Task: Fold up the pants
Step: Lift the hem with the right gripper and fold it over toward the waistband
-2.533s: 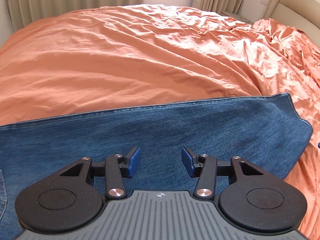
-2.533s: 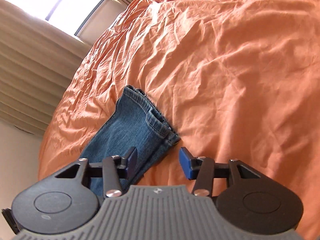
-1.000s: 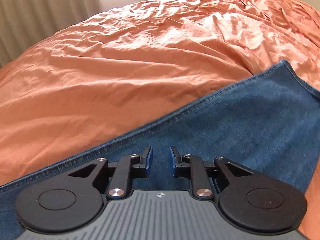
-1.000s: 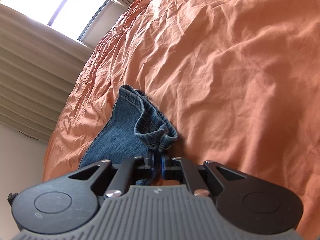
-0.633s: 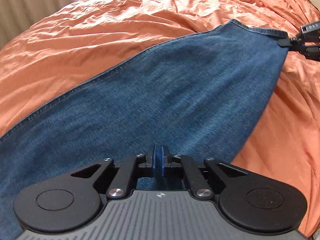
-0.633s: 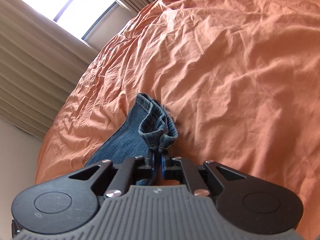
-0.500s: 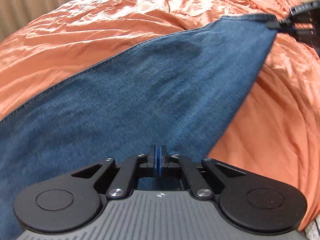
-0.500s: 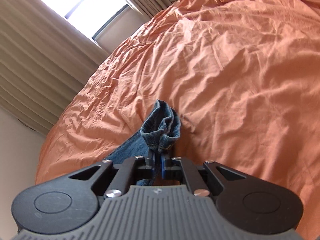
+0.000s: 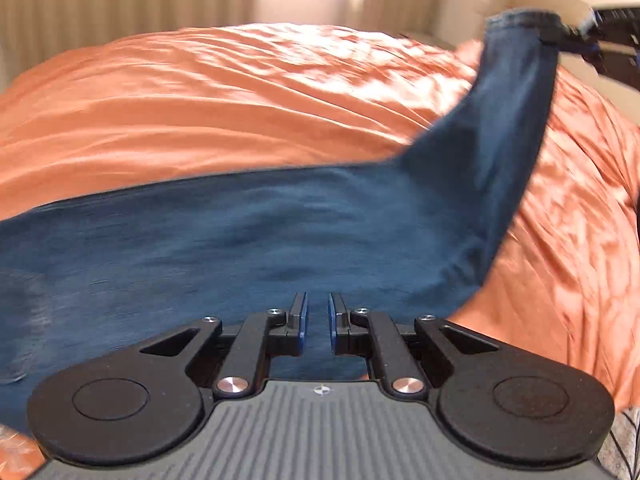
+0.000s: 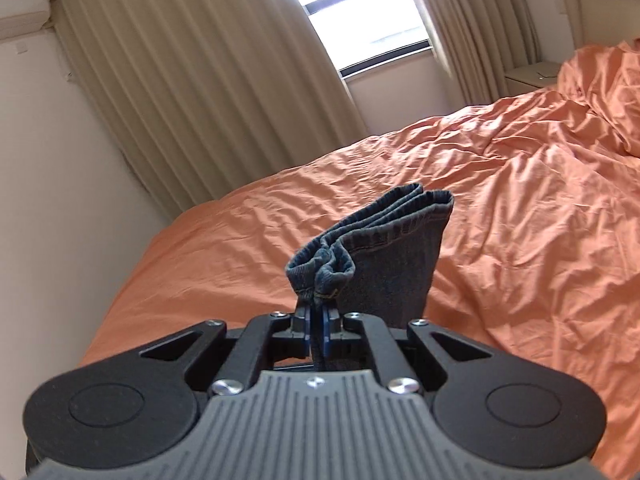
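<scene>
- Right gripper (image 10: 316, 330): clamped on hem of jeans (image 9: 248, 240), lifted above the bed (image 9: 200, 100).
- Left gripper (image 9: 315, 322): parted slightly, nothing between its pads, over the denim.

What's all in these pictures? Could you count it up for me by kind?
Jeans: 1
Orange bedspread: 1
Hand-held tools: 2, left tool and right tool
Curtains: 2
Window: 1
Total: 7
</scene>
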Demonstrator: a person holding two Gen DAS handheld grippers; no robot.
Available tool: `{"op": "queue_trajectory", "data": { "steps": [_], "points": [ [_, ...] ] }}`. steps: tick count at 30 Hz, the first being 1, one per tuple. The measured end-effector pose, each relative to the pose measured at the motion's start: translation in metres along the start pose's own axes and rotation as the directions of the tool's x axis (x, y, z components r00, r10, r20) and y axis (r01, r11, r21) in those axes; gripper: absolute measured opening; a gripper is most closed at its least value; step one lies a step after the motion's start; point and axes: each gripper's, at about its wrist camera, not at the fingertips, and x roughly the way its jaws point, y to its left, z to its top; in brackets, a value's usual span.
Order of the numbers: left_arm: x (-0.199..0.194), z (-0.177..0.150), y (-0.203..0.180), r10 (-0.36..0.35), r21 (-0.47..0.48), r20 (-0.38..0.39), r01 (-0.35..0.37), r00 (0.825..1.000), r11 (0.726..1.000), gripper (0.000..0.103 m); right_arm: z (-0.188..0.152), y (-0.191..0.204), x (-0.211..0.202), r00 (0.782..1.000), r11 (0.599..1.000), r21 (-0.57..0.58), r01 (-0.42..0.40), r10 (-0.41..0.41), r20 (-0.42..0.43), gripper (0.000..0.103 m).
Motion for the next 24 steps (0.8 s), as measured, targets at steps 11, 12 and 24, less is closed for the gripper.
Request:
{"op": "queue_trajectory", "data": {
  "steps": [11,12,24],
  "points": [
    [-0.058,-0.025,0.118,0.114,-0.267,0.024,-0.103,0.993,0.958,0.021,-0.122,0.139,0.105,0.955,0.979,-0.184,-0.09,0.032,-0.295,0.001],
    [-0.059,-0.03,0.124,0.116,-0.286,0.026,-0.103,0.993,0.953,0.021,-0.142,0.145,0.115,0.941,0.973,-0.211,-0.093,0.016,-0.338,0.001],
    [-0.045,-0.051,0.159,-0.054,-0.399,-0.007,0.047,0.999,0.916,0.021,-0.234,0.138,0.16,0.851,0.952,-0.275,-0.131,-0.035,-0.524,0.023]
  ]
}}
